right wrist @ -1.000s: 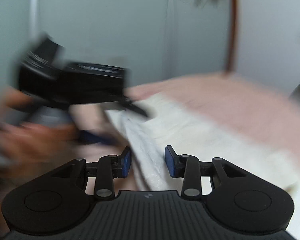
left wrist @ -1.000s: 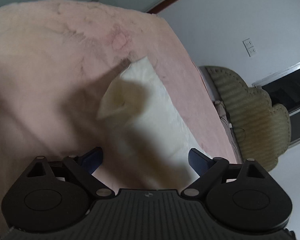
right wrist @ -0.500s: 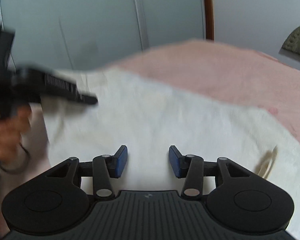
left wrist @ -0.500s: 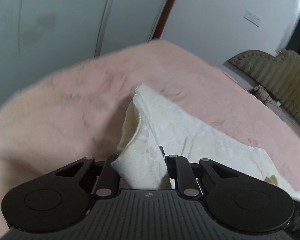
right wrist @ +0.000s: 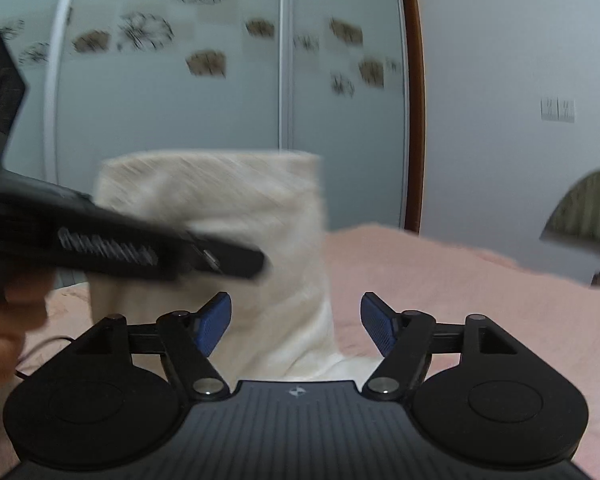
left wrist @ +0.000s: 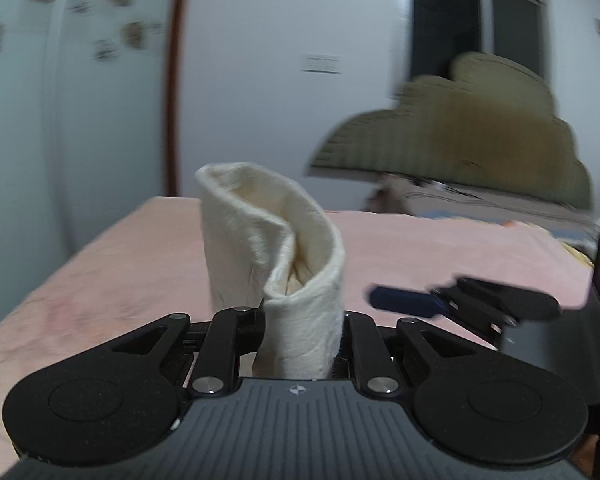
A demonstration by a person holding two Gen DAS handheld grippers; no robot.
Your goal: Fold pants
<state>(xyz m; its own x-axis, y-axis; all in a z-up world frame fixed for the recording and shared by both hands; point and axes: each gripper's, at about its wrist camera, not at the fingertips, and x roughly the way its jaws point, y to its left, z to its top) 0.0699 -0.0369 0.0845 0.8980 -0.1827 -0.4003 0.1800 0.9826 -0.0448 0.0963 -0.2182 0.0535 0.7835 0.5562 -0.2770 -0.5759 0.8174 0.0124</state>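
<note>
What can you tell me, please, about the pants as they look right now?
The pants are cream-white, of a soft, slightly fuzzy fabric. The left gripper is shut on one end, which stands up from its jaws with a hemmed edge curled open like a tube. In the right wrist view the cloth hangs lifted above the pink blanket, its lower part trailing down between the opening jaws of the right gripper, whose pads do not press on it.

place: a bedroom in a home
bed: pink blanket (left wrist: 440, 248) spread across the lower half of both views
headboard: padded, olive, scalloped top (left wrist: 480, 136), at right in the left wrist view
wardrobe: pale sliding doors with a flower pattern (right wrist: 204, 60), upper left
wall: white, with a switch plate (left wrist: 322, 63)
window: dark (left wrist: 476, 12), upper right
</note>
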